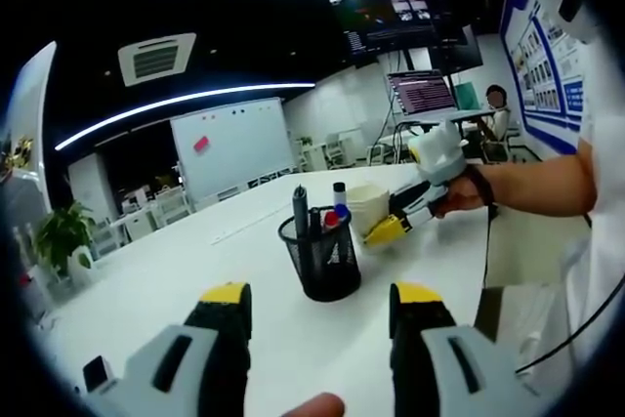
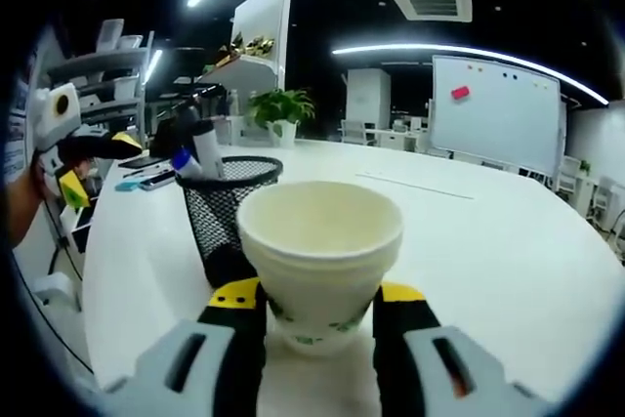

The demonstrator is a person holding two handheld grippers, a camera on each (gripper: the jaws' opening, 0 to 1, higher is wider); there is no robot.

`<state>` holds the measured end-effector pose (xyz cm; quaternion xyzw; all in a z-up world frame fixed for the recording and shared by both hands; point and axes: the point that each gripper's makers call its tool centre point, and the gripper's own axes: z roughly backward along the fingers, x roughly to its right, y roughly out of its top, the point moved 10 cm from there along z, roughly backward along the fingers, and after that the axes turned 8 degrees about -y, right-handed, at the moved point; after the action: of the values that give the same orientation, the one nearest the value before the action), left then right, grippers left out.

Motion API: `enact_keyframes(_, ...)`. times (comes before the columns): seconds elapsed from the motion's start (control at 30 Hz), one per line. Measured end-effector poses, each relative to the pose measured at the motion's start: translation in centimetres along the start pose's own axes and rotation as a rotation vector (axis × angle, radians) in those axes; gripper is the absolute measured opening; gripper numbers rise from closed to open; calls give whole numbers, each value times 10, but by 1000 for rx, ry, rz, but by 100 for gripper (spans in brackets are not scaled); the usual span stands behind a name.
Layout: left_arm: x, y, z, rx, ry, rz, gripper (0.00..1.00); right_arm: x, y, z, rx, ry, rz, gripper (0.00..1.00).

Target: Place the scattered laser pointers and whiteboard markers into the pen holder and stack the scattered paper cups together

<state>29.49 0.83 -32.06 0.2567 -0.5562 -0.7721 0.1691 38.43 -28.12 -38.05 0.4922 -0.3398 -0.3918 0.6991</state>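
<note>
step: cup stacking | right gripper [image 2: 317,305] pinching paper cup [image 2: 320,256] beside pen holder [image 2: 227,204] | left gripper [image 1: 320,305] spread, empty | next: probably seat cup on another

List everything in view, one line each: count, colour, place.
Pen holder: one, black mesh, on the table, beside the cup.
Markers and pointers: several, dark, blue and red tips, standing in the pen holder.
Paper cup: looks like one, white, between the right gripper's jaws.
Table: one, white.
Whiteboard: one, white, pink note on it, behind the table.
Potted plant: one, green, far end of the table.
Monitors: two, lit, in the background.
Left gripper: grey with yellow tips, open, nothing held.
Right gripper: grey with yellow tips, closed on the paper cup.
Person's hand: one, holding the right gripper.
</note>
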Motion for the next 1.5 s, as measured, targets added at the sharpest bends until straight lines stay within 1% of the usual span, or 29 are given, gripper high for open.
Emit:
enact_keyframes(0.27,2,1,-2,2,-6,0,57,2,-2,-1,-14,17,-22,44)
enact_keyframes(0.43,2,1,-2,-1,0,3,57,0,-4,-1,-24,29,-5,43)
enact_keyframes(0.53,2,1,-2,-2,-1,6,57,0,-6,-2,-40,27,-13,49)
enact_keyframes(0.63,2,1,-2,-4,-1,5,57,2,-7,-2,-42,29,-21,51)
enact_keyframes(0.7,2,1,-2,-6,-1,4,57,1,-7,-1,-47,34,-22,54)
enact_keyframes(0.8,2,1,-2,-10,3,12,57,0,-9,-1,-43,42,-7,55)
enact_keyframes(0.9,3,4,-1,-1,-5,21,57,-1,-9,0,-42,45,-10,58)
enact_keyframes(1.1,2,4,-3,-6,-5,15,57,1,-10,1,-58,42,-5,60)
enact_keyframes(1.27,2,3,-4,-10,-4,14,57,2,-12,5,-57,37,5,60)
enact_keyframes(1.5,0,2,-3,-17,0,11,57,4,-12,7,-63,51,5,62)
